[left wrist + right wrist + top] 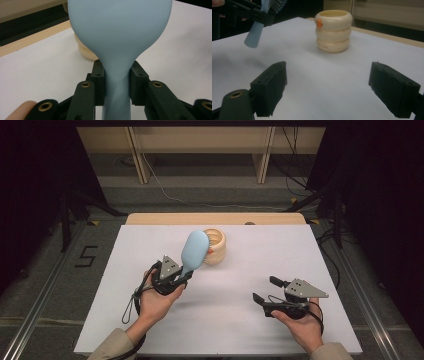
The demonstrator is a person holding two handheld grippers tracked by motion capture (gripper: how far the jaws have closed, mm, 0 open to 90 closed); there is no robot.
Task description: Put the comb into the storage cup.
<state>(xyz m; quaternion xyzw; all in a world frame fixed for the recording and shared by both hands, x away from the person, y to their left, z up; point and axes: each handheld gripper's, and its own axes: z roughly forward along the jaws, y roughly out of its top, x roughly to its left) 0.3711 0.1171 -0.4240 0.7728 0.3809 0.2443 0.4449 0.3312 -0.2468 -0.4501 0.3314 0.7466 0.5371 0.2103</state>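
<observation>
A light blue hairbrush [194,251] is held off the table by its handle, and my left gripper [185,276] is shut on that handle. In the left gripper view the two black jaws pinch the handle's narrow neck [117,82] and the smooth back of the brush head [120,30] rises above them. Just behind the head stands a cream ringed cup [219,249] with an orange dot, upright on the white table [250,255]. My right gripper [265,289] stays low at the front right, open, with nothing between its jaws [328,90]. From there the cup [333,31] and the brush handle [254,35] are in sight.
A wooden strip [215,218] runs along the table's far edge. Beyond it are the wooden legs of a shelf [142,165] and cables on the floor. A "5" is marked on the floor [86,256] at the left. Dark stands flank both sides.
</observation>
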